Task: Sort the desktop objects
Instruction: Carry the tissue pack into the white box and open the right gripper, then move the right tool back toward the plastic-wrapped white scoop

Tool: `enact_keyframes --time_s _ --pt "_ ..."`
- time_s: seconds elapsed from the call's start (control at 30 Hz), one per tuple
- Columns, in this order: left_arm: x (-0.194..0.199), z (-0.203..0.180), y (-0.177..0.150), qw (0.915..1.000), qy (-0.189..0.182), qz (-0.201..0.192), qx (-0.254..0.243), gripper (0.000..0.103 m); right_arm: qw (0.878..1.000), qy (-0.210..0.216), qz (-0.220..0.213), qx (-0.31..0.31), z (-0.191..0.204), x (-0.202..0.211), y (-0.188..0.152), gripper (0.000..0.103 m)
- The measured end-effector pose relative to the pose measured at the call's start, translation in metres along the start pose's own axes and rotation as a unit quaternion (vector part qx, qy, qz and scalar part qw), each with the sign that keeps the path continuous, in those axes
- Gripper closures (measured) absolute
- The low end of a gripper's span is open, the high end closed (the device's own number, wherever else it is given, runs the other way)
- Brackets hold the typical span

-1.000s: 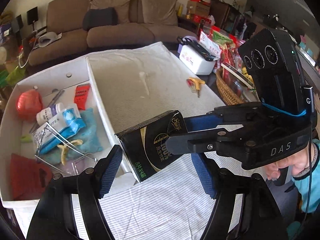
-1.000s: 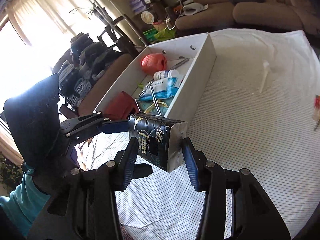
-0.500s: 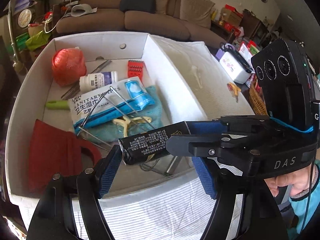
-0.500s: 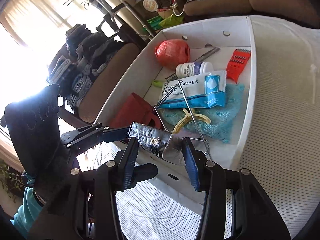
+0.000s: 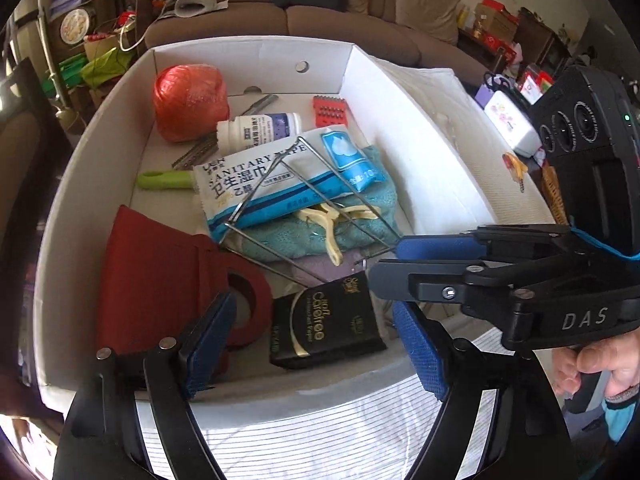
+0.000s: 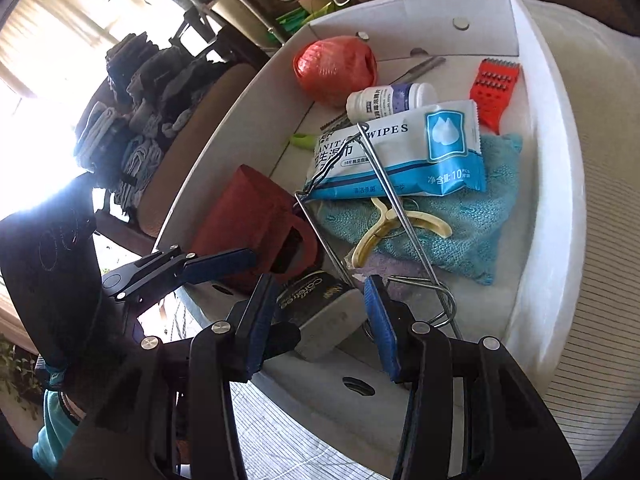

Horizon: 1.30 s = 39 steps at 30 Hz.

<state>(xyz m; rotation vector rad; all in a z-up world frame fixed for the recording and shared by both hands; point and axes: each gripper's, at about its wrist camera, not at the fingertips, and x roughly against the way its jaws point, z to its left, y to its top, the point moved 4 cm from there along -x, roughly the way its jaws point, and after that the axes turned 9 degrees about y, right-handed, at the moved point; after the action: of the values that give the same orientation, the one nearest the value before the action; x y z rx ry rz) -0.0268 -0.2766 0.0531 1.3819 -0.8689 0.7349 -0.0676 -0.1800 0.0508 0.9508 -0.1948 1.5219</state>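
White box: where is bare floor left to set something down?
Bare floor: the near right corner of the box, between teal cloth and front wall; a strip by the left wall between green handle and red bag. Crowded: the middle, where wipes, wire rack and clip lie stacked on the cloth.

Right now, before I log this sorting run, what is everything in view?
box: 1, white, on striped cloth
twine ball: 1, orange-red, box's far corner
bottle: 1, white, beside twine ball
toothed piece: 1, red, far end
handle: 1, green, left of wipes pack
wipes pack: 1, white-blue, box middle
wire rack: 1, metal, over wipes pack
towel: 1, teal, under wipes pack
clip: 1, cream, on towel
bag: 1, dark red, near left
tissue pack: 1, black, near end
left gripper: 1, black, blue pads, opening around tissue pack
right gripper: 1, black, blue pads, shut on tissue pack
hand: 1, holding right gripper
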Motion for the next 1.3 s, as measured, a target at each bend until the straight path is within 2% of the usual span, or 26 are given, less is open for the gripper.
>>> enact_keyframes --time_s 0.1,0.23,0.27,0.33,0.47,0.6,0.73,0.93,1.03,1.3 --pt "0.012 0.002 0.004 0.9999 0.000 -0.014 0.002 0.020 1.000 -0.023 -0.012 0.014 0.001 0.012 0.000 0.055" --pt "0.027 0.000 0.010 0.9997 0.000 -0.025 0.004 0.016 0.998 -0.056 -0.004 0.039 0.005 0.027 -0.001 0.051" --pt "0.030 -0.002 0.010 0.9996 -0.002 -0.027 0.006 0.010 0.997 -0.063 -0.003 0.043 0.005 0.031 -0.002 0.048" --pt "0.036 -0.004 0.011 0.9994 -0.002 -0.032 0.012 0.001 0.996 -0.077 -0.006 0.050 0.005 0.040 -0.003 0.029" --pt "0.045 -0.011 0.012 0.9994 -0.005 -0.033 0.013 0.000 0.993 -0.096 -0.023 0.059 0.006 0.064 -0.004 0.018" --pt "0.056 -0.018 0.012 0.9992 0.007 -0.040 0.007 0.000 0.986 -0.141 -0.044 0.083 0.009 0.088 -0.003 0.001" --pt "0.063 -0.036 0.011 0.9986 0.013 -0.048 -0.015 0.000 0.979 -0.173 -0.060 0.089 0.007 0.112 -0.009 0.000" --pt "0.065 -0.080 0.009 0.9976 0.019 -0.046 -0.048 0.000 0.974 -0.195 -0.063 0.092 -0.006 0.141 -0.024 0.000" --pt "0.068 -0.109 0.009 0.9972 0.004 -0.052 -0.054 0.000 0.974 -0.198 -0.064 0.091 -0.018 0.157 -0.033 0.000" --pt "0.052 -0.182 0.026 0.9956 -0.027 -0.059 -0.068 0.000 0.969 -0.234 -0.055 0.060 -0.090 0.203 -0.062 0.000"
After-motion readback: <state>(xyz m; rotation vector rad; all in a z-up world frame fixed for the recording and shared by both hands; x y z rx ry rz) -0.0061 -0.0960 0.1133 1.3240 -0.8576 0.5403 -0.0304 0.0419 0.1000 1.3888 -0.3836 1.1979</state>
